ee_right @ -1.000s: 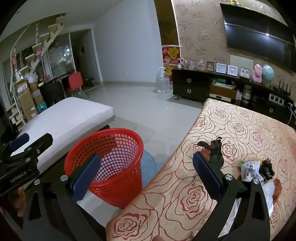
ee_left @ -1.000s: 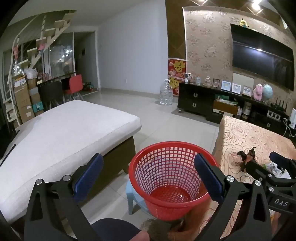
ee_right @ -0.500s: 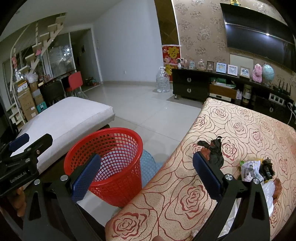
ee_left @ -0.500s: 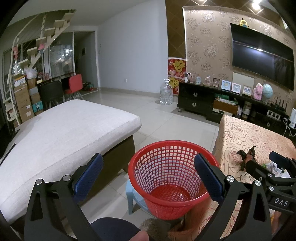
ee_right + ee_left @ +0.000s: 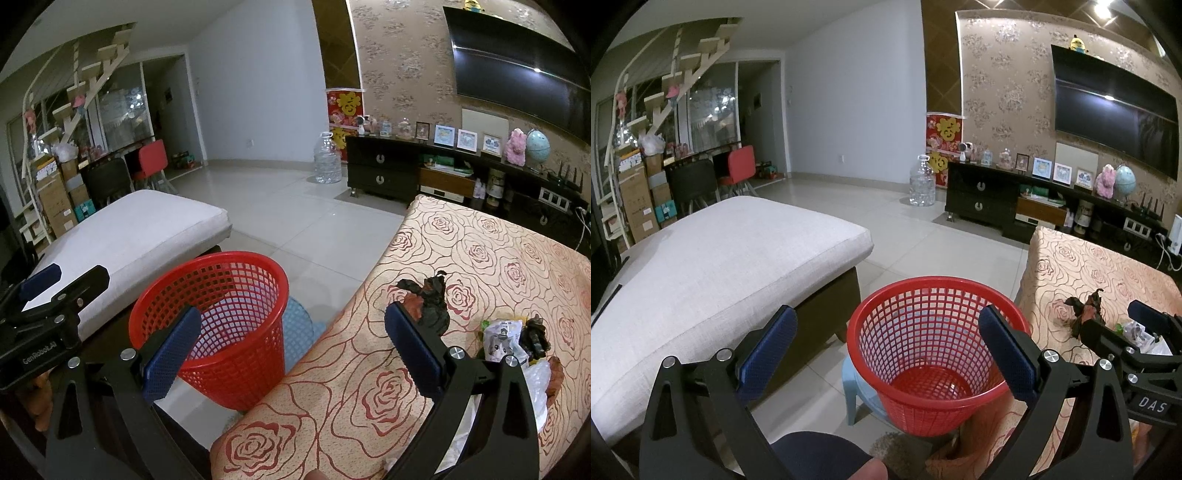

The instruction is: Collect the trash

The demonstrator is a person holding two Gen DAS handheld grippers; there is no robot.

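A red mesh basket [image 5: 932, 354] stands on a light blue stool [image 5: 862, 393] beside the table with the rose-patterned cloth [image 5: 480, 258]. The basket looks empty. My left gripper [image 5: 886, 349] is open and empty above and in front of the basket. My right gripper [image 5: 291, 349] is open and empty over the table's left edge, with the basket [image 5: 221, 317] to its left. On the cloth lie a dark crumpled wrapper [image 5: 428, 299], a white printed packet [image 5: 502, 338], a dark scrap [image 5: 533, 334] and a clear plastic bag [image 5: 535, 376].
A white cushioned bench [image 5: 713, 266] stands left of the basket. A black TV cabinet [image 5: 1015, 201] and a large water bottle [image 5: 921, 186] stand at the far wall. Tiled floor [image 5: 905, 236] lies between them.
Both views have shifted only very slightly. Both grippers stay open and nothing was picked up.
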